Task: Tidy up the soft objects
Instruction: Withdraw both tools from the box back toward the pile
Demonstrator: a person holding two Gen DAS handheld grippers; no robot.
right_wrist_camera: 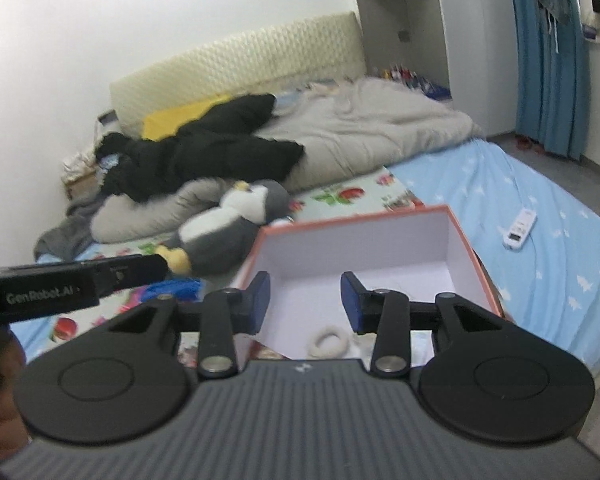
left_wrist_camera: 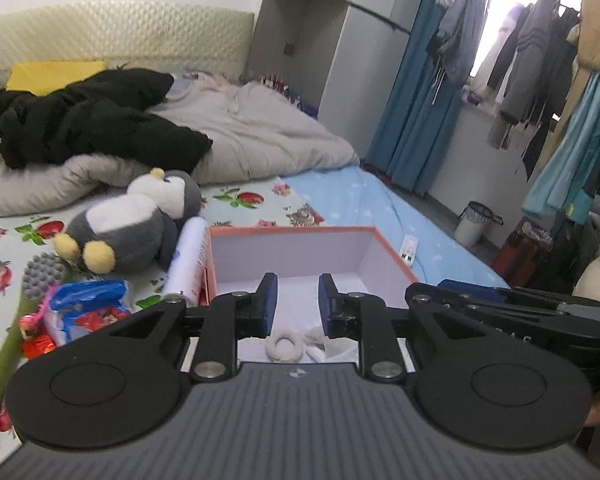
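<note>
An open box with an orange rim is seen on the bed, and both grippers are held over its near edge. The left gripper is empty, its jaws parted with a modest gap; the right gripper is likewise empty, its jaws set wider apart. Inside the box, by the near wall, a white fluffy ring and a small white cloth just beside it are noted; these are judged to be already stowed. The task is therefore judged partly done. A penguin plush is left outside, lying on its side on the printed sheet, just beside the box's left wall, with a white roll between them. Its long axis is seen to run from its yellow feet, nearest the left camera, up to its head, which points away toward the grey quilt. A grey sponge and coloured packets are also left out. Whether the packets count as soft cannot be told.
</note>
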